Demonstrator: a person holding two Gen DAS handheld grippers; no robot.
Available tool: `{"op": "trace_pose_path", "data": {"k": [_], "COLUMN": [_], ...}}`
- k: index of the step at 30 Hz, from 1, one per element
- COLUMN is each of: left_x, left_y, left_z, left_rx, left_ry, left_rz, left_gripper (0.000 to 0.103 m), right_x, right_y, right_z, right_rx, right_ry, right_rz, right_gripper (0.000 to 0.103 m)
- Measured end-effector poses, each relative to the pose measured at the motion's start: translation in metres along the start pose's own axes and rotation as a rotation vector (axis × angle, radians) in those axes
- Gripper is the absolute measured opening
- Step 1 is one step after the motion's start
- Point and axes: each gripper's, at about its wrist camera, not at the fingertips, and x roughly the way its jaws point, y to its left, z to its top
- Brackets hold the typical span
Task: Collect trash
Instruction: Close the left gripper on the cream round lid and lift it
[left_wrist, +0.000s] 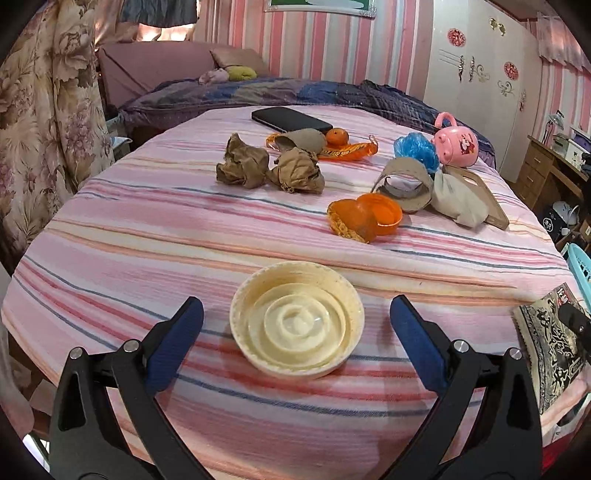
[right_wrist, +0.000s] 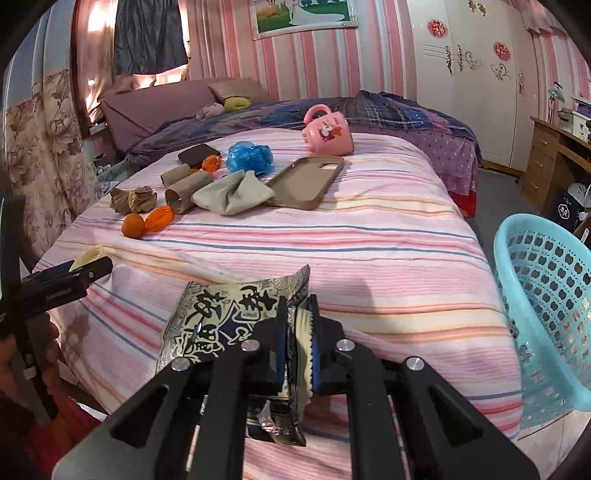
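Observation:
My left gripper (left_wrist: 295, 314) is open, its blue pads on either side of a cream plastic lid (left_wrist: 297, 319) that lies upside down on the striped bedsheet. My right gripper (right_wrist: 297, 314) is shut on a black and gold snack wrapper (right_wrist: 229, 317) near the bed's front edge; the wrapper also shows in the left wrist view (left_wrist: 546, 343). Further back lie crumpled brown paper (left_wrist: 269, 166), an orange lid with orange peel (left_wrist: 365, 218), cardboard tubes (right_wrist: 188, 190) and a blue plastic bag (right_wrist: 251, 157).
A light blue mesh basket (right_wrist: 546, 317) stands on the floor at the bed's right side. A pink mug (right_wrist: 328, 131), a brown phone case (right_wrist: 306, 181), a grey cloth (right_wrist: 232, 194), a black phone (left_wrist: 291, 120) and an orange (left_wrist: 337, 136) lie on the bed. A wooden desk (right_wrist: 554, 155) stands at far right.

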Motion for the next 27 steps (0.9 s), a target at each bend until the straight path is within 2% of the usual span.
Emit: {"op": "trace_pose_path", "data": {"k": [1,7,12,22,27], "left_x": [0.000,0.001,-0.001,-0.008,-0.024], "left_y": [-0.002,-0.015,-0.021,-0.027,-0.049], "left_z": [0.000,-0.003,-0.003,-0.004,-0.001], "left_rx": [0.006,0.075,0.098,0.091,0.132], "left_ry": [-0.007,-0.012,-0.018,-0.025,-0.076], "left_rz": [0.001,0.004,-0.017,-0.004,0.001], "left_gripper": [0.097,0.080,0.060,0.060,0.060], "right_x": [0.000,0.001,0.000,-0.010,-0.025], "right_y": [0.000,-0.004,-0.005,-0.012,-0.024], "right_z": [0.000,0.000,0.001,0.008,0.017], "right_rx": [0.002,0.013,0.013,0.028,0.034], "right_ry": [0.000,-0.001,-0.008,-0.059,-0.099], "right_rz": [0.000,0.004,0.008,0.028,0.023], "right_gripper": [0.010,0.010,0.010,0.010,0.010]}}
